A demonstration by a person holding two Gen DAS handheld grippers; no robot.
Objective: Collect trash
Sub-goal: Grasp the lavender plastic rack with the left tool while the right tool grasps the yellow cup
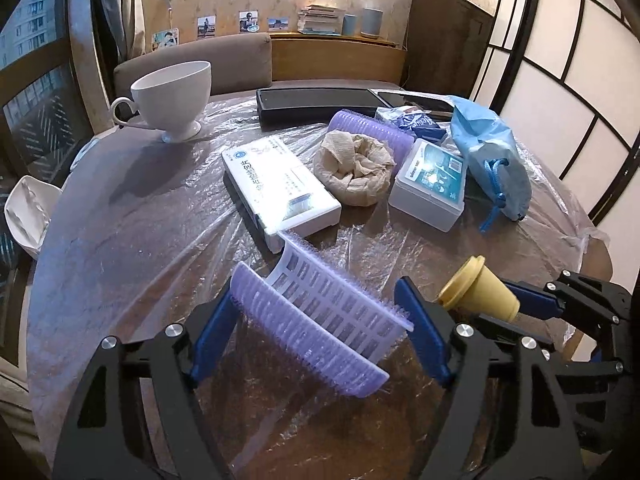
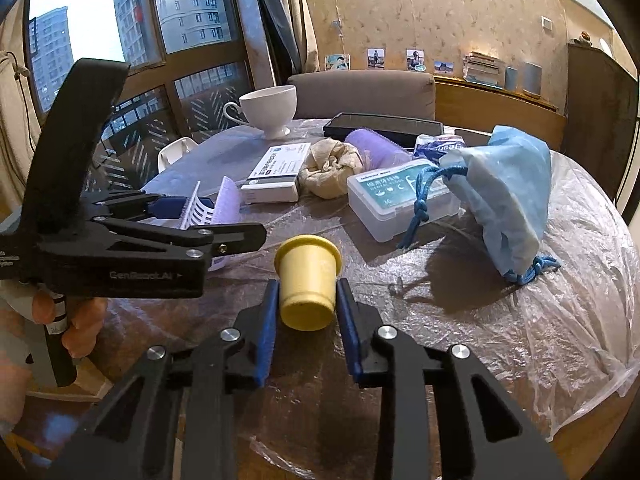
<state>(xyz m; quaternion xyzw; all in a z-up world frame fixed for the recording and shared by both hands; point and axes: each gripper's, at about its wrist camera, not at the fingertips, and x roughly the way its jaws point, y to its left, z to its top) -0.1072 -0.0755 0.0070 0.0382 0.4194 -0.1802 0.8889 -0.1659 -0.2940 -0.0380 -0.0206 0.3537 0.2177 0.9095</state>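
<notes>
A split purple hair roller lies crosswise between the blue pads of my left gripper, which is shut on its two ends just above the table. In the right wrist view the same roller shows in the left gripper, held by a person's hand. My right gripper is shut on a small yellow plastic cup, tilted with its rim pointing away. From the left wrist view, that yellow cup sits to the right in the right gripper.
The round table is covered with clear plastic sheet. On it sit a white teacup, a white medicine box, a crumpled beige tissue, another purple roller, a plastic floss box, a blue drawstring bag and a black tray.
</notes>
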